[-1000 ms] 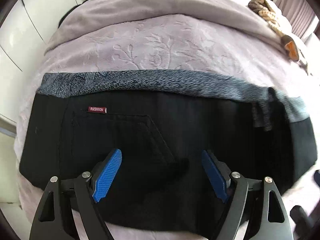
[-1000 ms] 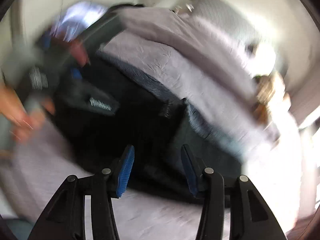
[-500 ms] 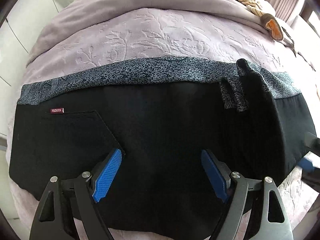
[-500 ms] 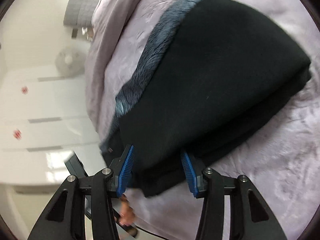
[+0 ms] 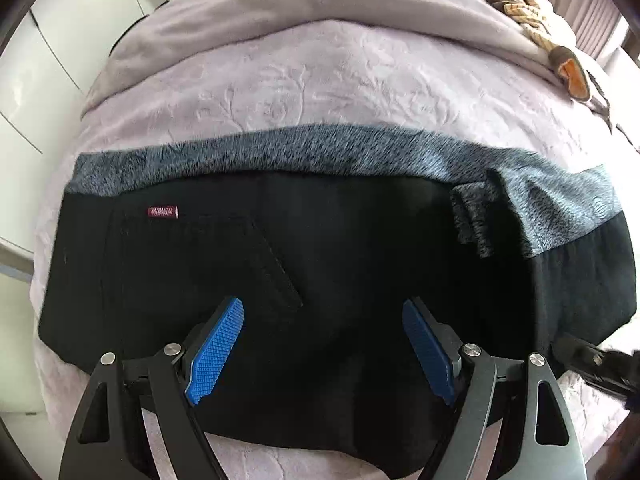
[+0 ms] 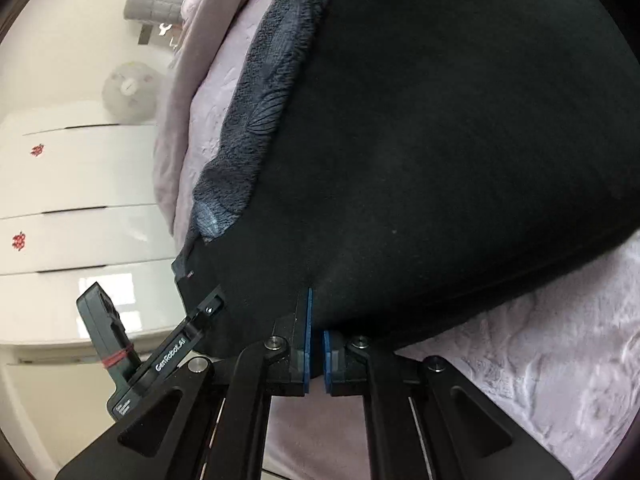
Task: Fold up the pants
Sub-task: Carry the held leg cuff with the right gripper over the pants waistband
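The black pants (image 5: 320, 248) lie folded across the lilac bedspread (image 5: 320, 80), with grey fleece lining (image 5: 320, 152) showing along the far edge and a red label (image 5: 163, 211) at the left. My left gripper (image 5: 323, 344) is open and hovers over the near middle of the pants, holding nothing. My right gripper (image 6: 315, 330) is shut on the near edge of the pants (image 6: 440, 140). It shows at the right edge of the left wrist view (image 5: 592, 364).
A grey blanket (image 5: 320, 8) lies across the far bed. A brown and orange cloth item (image 5: 560, 60) sits at the far right. White cabinets (image 6: 72, 184) stand left of the bed. The left gripper's body (image 6: 160, 356) shows in the right wrist view.
My right gripper has moved onto the pants' edge and shut on it. My left gripper stays open and has shifted slightly over the pants.
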### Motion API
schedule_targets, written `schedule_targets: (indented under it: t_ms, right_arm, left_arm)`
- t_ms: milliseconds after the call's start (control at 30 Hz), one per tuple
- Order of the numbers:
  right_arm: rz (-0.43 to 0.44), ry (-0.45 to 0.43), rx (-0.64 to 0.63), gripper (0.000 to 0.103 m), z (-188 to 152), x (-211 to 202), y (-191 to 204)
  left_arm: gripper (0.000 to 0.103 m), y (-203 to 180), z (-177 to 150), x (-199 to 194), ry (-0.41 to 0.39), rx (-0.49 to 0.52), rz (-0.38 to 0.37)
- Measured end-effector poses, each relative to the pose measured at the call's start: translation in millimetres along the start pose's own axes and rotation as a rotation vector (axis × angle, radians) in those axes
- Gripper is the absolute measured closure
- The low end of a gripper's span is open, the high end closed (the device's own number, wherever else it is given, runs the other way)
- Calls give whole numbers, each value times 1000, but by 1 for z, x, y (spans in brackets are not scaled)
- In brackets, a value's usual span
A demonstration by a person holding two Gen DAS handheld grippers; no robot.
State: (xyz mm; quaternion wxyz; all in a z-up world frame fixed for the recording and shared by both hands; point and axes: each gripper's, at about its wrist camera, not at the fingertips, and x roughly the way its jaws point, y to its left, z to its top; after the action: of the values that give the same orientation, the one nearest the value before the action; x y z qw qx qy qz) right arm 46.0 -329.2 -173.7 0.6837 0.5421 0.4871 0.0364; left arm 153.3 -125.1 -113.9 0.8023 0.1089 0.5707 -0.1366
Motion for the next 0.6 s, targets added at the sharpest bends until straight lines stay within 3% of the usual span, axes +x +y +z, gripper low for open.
schedule_targets:
  t_ms: [67,100,167,233,300,333,400,467,567,600]
  right_arm:
    - [-34,82,-96,84,4,-5,21]
    - [-52,130,-175,72,3,-12,36]
    - [-26,158,-303,68,2,-37,57]
    - [1,117,-373,59,11,-72,69]
    - [-23,-4,-393,45,37,-109,64]
    - [-58,-60,-387,43,50,-120,56]
    - [-124,-130,-339,43,101,-127,30]
    - [-170,-128,-276,43,132,-118,-2]
    - [-48,-36,-159,46,152,-86,-37]
    - [16,6,-111,58,154,-74,-50]
  left_arm:
    - [20,-4,3,-10,-12,9,-10]
    - [20,-7,6,-18,-20,13,-20]
    - [20,-14,9,-32,-40,25,-34]
    - [20,-27,18,-45,-61,44,-59]
    - [20,-48,26,-55,-76,84,-97]
    - [20,-58,28,-56,-79,102,-110]
    - [20,-86,33,-56,-81,135,-156]
    - [20,-109,37,-50,-66,158,-190]
    - [20,-140,39,-32,-42,184,-235]
    - [20,-148,41,-23,-29,184,-230]
